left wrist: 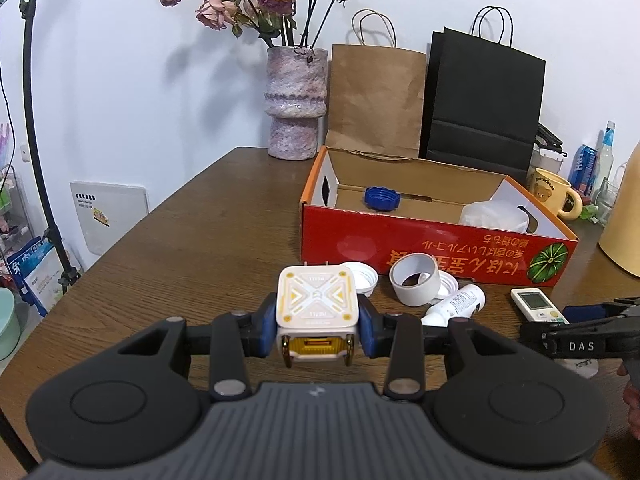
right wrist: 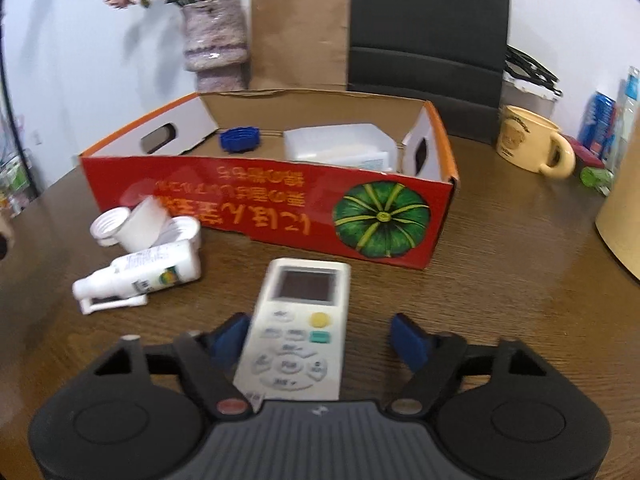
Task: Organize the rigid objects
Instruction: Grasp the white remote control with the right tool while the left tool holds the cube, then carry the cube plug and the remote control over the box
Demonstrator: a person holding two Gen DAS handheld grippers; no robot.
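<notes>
My left gripper (left wrist: pixel 316 334) is shut on a white and yellow cube-shaped charger (left wrist: pixel 316 304), held above the wooden table (left wrist: pixel 200 248). A white remote (right wrist: pixel 300 320) lies flat between the jaws of my right gripper (right wrist: pixel 320 334). The left pad sits at the remote's edge, the right pad (right wrist: pixel 408 340) stands clear of it, so this gripper is open. Behind stands a red cardboard box (right wrist: pixel 240 184) holding a blue cap (right wrist: pixel 239 138) and a white plastic container (right wrist: pixel 340 148). A white tape roll (left wrist: pixel 414 280), white caps (left wrist: pixel 362 276) and a lying white bottle (right wrist: pixel 136 276) rest in front of the box.
A stone-look vase (left wrist: pixel 296 100) with dried roses, a brown paper bag (left wrist: pixel 376 96) and a black bag (left wrist: pixel 484 104) stand behind the box. At the right are a yellow mug (right wrist: pixel 528 144), bottles (left wrist: pixel 592 160) and a tall tan object (right wrist: pixel 624 208). The table's edge runs along the left.
</notes>
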